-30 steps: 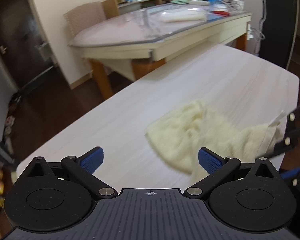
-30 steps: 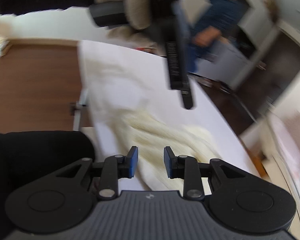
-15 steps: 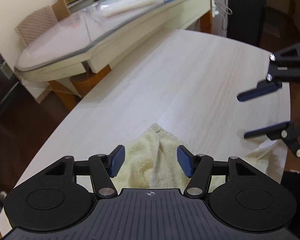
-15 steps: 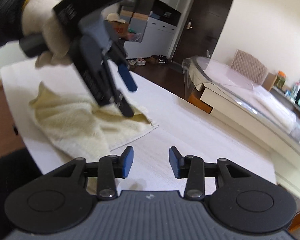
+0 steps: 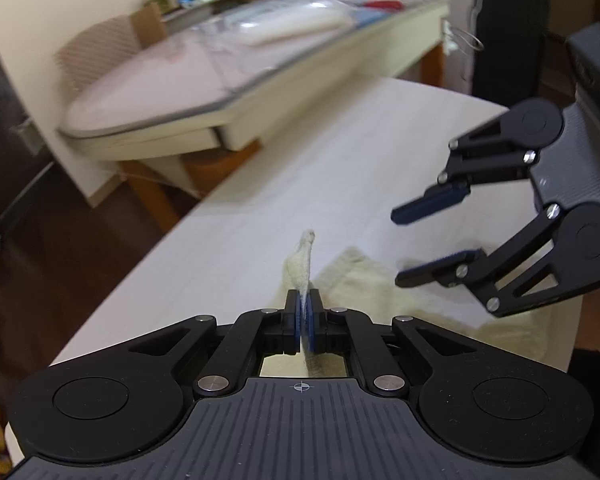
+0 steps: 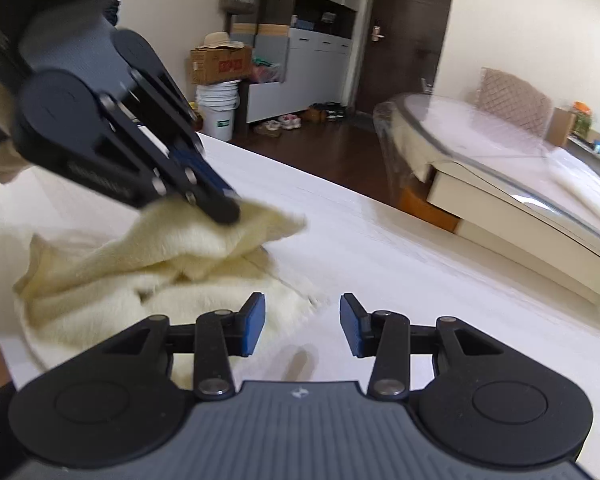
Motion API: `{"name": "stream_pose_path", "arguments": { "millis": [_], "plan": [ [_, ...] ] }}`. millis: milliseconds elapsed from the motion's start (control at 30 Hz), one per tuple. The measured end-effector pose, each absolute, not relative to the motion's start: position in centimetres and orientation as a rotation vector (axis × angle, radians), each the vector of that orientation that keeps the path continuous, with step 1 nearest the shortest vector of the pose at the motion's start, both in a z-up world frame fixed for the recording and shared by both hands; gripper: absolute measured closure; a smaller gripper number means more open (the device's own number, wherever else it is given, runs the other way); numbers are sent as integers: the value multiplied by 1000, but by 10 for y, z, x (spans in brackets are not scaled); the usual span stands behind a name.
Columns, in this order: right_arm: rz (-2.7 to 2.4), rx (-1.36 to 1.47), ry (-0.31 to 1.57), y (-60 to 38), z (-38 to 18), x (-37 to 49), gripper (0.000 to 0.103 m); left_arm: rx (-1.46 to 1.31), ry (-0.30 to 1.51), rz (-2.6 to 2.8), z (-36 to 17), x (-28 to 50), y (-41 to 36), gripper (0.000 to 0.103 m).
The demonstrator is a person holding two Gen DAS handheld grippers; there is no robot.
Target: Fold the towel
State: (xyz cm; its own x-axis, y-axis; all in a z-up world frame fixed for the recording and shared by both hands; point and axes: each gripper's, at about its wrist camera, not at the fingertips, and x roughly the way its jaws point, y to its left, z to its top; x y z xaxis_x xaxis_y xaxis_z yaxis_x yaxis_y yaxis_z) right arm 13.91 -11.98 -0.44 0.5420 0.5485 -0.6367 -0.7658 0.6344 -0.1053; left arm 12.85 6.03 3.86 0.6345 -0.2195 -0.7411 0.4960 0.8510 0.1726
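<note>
Left gripper (image 5: 305, 312) now clamped on towel (image 6: 112, 280) corner, right gripper (image 6: 302, 330) hovering, jaws apart

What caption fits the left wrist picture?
Left gripper pinches a towel corner above the table; right gripper waits open.

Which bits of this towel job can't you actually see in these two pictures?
- Towel: its near edge in the right wrist view, hidden behind the right gripper.
- Its lower part in the left wrist view, covered by the left gripper.
- Items on the far table: blurred, left wrist view.
</note>
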Motion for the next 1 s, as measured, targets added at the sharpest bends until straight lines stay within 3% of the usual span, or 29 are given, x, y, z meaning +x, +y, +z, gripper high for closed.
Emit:
{"name": "stream_pose_path", "arguments": {
  "millis": [333, 533, 667, 800, 900, 1000],
  "plan": [
    [723, -530, 645, -112, -18, 162, 53, 227, 822, -197, 29, 114, 151, 100],
    [536, -626, 604, -139, -21, 178, 53, 139, 823, -192, 10, 123, 157, 99],
    [459, -652, 577, -147, -25, 193, 43, 148, 818, -184, 4, 129, 152, 99],
    [476, -621, 545, -150, -20, 183, 48, 169, 814, -169, 0, 133, 147, 98],
    [554, -521, 517, -166, -8, 164, 48, 184, 811, -155, -3, 134, 144, 93],
    [689, -421, 492, -191, 6, 139, 48, 167, 802, -113, 3, 118, 153, 64]
  ]
}}
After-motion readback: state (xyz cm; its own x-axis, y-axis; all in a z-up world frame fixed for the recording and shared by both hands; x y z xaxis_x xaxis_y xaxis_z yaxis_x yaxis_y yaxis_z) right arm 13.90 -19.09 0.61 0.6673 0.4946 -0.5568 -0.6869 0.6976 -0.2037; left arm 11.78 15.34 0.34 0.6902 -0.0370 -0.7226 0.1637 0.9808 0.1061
